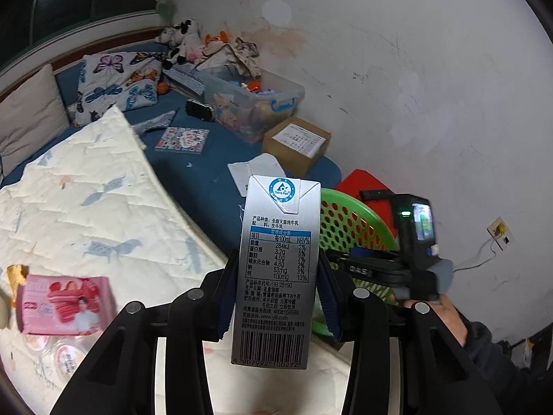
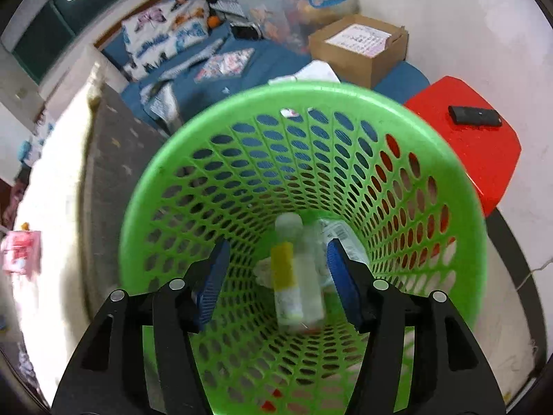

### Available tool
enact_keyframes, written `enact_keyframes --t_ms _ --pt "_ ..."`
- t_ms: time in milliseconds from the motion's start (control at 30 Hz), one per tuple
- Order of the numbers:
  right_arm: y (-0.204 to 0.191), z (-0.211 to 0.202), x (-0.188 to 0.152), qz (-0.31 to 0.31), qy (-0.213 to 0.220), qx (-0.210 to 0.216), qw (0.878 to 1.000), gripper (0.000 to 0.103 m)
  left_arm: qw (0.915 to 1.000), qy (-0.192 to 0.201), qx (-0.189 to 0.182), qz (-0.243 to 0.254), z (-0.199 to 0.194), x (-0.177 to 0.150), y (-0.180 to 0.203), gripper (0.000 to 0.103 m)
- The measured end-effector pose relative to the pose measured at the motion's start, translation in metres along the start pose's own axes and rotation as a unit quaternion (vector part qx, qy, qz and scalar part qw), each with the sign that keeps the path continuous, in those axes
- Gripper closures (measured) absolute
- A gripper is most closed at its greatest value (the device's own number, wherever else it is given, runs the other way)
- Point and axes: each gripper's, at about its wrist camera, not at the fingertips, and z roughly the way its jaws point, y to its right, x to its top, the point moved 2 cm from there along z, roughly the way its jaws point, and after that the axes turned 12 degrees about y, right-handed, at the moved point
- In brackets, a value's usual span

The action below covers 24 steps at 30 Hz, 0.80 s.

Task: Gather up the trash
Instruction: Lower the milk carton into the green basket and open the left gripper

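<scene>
Bedding fills most of your left view: a cream quilted blanket with pale blue birds (image 1: 96,214) spread over a dark blue bedsheet (image 1: 197,176). Your green perforated plastic waste basket (image 2: 304,180) takes up the middle of the right view, with a red plastic stool (image 2: 473,152) just beside it carrying a black remote control (image 2: 475,116). A brown cardboard box with a white printed label (image 1: 297,143) sits on the sheet near the wall; its label is too small to read.

Your left tool (image 1: 276,294) is pinching a silver rectangular milk carton (image 1: 276,269) upright by its sides, in the air above the bed, with the basket behind it. The carton reads "Tetra Pak", "284kJ", "GB 25190", "www.yili.com" and barcode 6 907992 100272.

Your right tool (image 2: 278,276) is spread wide with nothing between its pads, aimed into the basket. Below it lies a blurred clear plastic bottle with a yellow band (image 2: 293,276) beside crumpled wrappers, their print unreadable.

A pink snack packet (image 1: 65,306) rests on the blanket, its lettering smeared.
</scene>
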Motion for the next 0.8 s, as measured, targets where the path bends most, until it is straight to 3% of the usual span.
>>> enact_keyframes --t_ms 100,367,500,633,800 --pt "0.009 -0.030 0.001 0.008 0.026 0.014 1.000 0.037 0.9999 -0.008 -0.006 0.004 0.015 0.001 0.013 0.062" --pt "0.031 -0.093 0.000 -0.009 0.094 -0.014 0.995 0.032 0.9986 -0.047 -0.014 0.018 0.056 -0.007 0.045 0.061" --pt "0.040 -0.115 -0.004 -0.016 0.125 -0.033 0.991 0.032 0.9977 -0.060 -0.012 0.030 0.071 -0.012 0.059 0.061" --pt "0.047 -0.124 -0.009 -0.011 0.136 -0.039 0.990 0.031 0.9964 -0.079 -0.026 0.011 0.087 -0.014 0.072 0.061" --pt "0.052 -0.129 -0.014 0.000 0.147 -0.043 0.988 0.031 0.9956 -0.071 -0.061 0.005 0.090 -0.012 0.092 0.052"
